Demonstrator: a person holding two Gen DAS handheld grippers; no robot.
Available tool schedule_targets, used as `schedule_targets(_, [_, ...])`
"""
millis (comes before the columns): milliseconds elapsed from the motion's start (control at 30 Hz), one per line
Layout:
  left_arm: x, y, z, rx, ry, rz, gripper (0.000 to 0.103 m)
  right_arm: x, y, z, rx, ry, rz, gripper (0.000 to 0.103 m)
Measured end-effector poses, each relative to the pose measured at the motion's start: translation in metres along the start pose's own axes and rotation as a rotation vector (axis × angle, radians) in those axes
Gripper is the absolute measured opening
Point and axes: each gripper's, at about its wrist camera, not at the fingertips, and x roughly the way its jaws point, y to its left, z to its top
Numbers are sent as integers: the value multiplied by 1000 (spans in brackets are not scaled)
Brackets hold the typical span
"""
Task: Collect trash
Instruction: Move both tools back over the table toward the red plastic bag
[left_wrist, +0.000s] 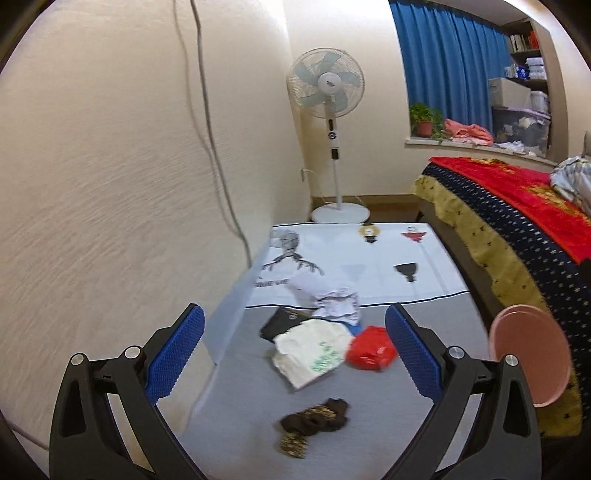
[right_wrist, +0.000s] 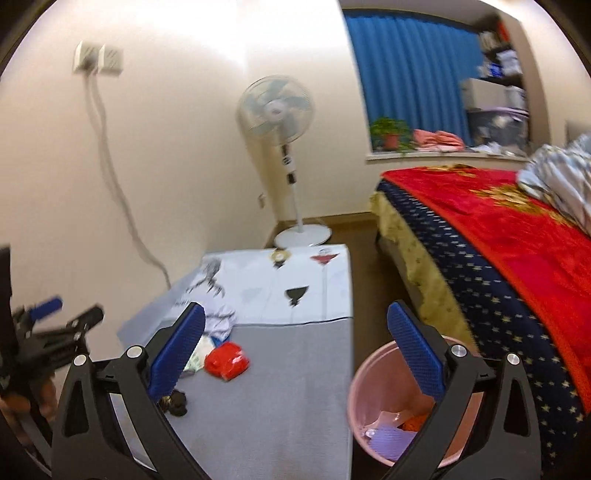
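Observation:
Trash lies on a grey-covered table (left_wrist: 388, 424): a red plastic bag (left_wrist: 371, 352), a cream bag with green print (left_wrist: 314, 354), a black packet (left_wrist: 282, 323), crumpled white paper (left_wrist: 338, 302) and a dark brown wrapper (left_wrist: 314, 424). My left gripper (left_wrist: 293, 350) is open and empty above them. My right gripper (right_wrist: 295, 350) is open and empty, over the table's right edge. The red bag (right_wrist: 226, 360) and brown wrapper (right_wrist: 177, 400) show in the right wrist view. A pink bin (right_wrist: 360, 391) with some trash inside stands right of the table; its rim shows in the left wrist view (left_wrist: 528, 354).
A printed white cloth (left_wrist: 369, 258) covers the table's far half. A wall (left_wrist: 110, 184) runs along the left. A standing fan (left_wrist: 328, 110) is behind the table. A bed with a red blanket (right_wrist: 517, 240) is on the right, close to the bin.

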Motion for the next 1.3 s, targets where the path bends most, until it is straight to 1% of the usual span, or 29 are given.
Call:
schedule_targets(100, [17,10,2,-19,5,21,95,17,19,-7,-23,30,31,97])
schedule_targets(200, [32,21,6,-53,5,32,95,34,35,-12,-50,57,39,97])
schedule_targets(333, [54,32,15,-75,21,55,95,49,49,-14,-81,64,41,97])
schedule_targets(433, [64,40,20,-83,6,89,95,61,58,-19,-117,82,56,97])
schedule_targets(500, [69,47,20,-103,4,105,95,74,66,-27,-141,122,66,97])
schedule_targets(567, [76,54,18,-128,31,102,95,85,73,-38,-159,177,91,97])
schedule_targets(633, [81,57,19,-134,52,98,95,92,79,-46,-163,203,118,97])
schedule_targets(700, [83,60,20,-135,52,117,95,104,87,-53,-174,232,133,97])
schedule_targets(800, [88,62,21,-146,71,123,95,122,95,-62,-207,242,117,97])
schedule_targets(900, [91,69,20,-180,91,110,95,150,98,-71,-211,268,98,97])
schedule_targets(1000, [95,76,20,-195,93,116,95,179,101,-84,-218,294,81,97])
schedule_targets(1200, [105,85,19,-234,117,114,95,224,107,-101,-184,333,57,97])
schedule_targets(1300, [109,85,19,-245,131,114,95,240,114,-108,-182,369,60,97])
